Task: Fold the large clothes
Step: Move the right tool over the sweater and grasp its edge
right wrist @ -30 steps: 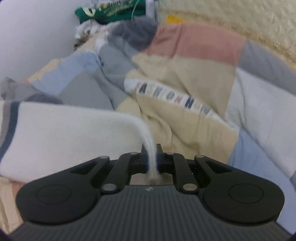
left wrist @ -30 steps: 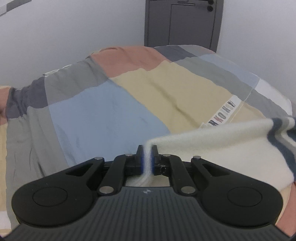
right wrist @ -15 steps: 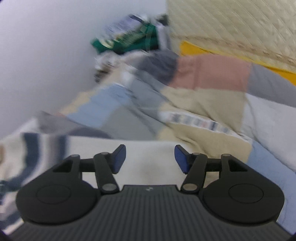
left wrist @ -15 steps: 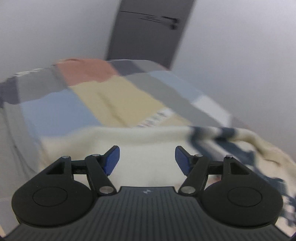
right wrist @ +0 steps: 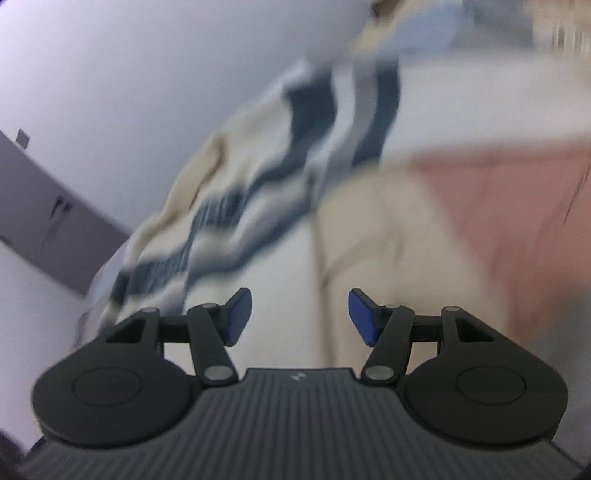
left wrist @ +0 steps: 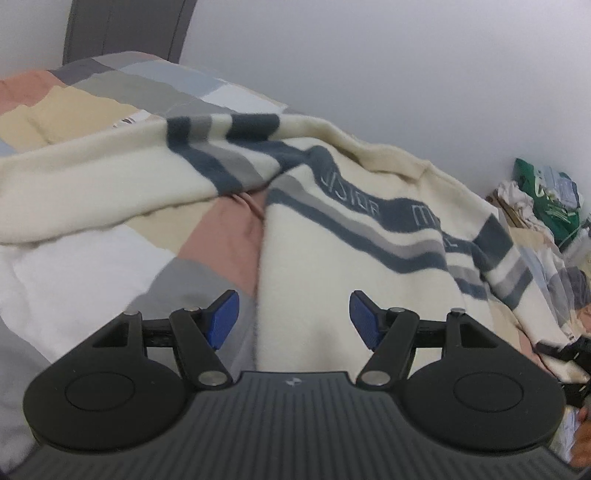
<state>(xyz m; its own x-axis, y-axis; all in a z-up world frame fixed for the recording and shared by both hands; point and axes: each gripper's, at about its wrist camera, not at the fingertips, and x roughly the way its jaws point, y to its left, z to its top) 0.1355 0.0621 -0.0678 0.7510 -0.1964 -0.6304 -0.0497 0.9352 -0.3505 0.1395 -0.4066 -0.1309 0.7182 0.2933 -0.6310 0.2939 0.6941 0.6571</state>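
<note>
A cream sweater (left wrist: 369, 236) with navy and grey stripes lies spread on the patchwork bedspread (left wrist: 92, 254), one sleeve stretched out to the left. My left gripper (left wrist: 293, 319) is open and empty just above the sweater's lower body. The right wrist view is blurred: the same sweater (right wrist: 236, 206) lies at the left. My right gripper (right wrist: 300, 317) is open and empty above the bedspread (right wrist: 498, 206) beside the sweater.
A grey door (left wrist: 122, 29) stands behind the bed at the far left. A heap of clothes and bags (left wrist: 543, 199) sits at the right by the white wall. The other hand-held gripper (left wrist: 569, 350) shows at the right edge.
Both grippers were shut on the sweater's edge one second ago. They opened, let it drop on the bed, and swung toward the garment's body.
</note>
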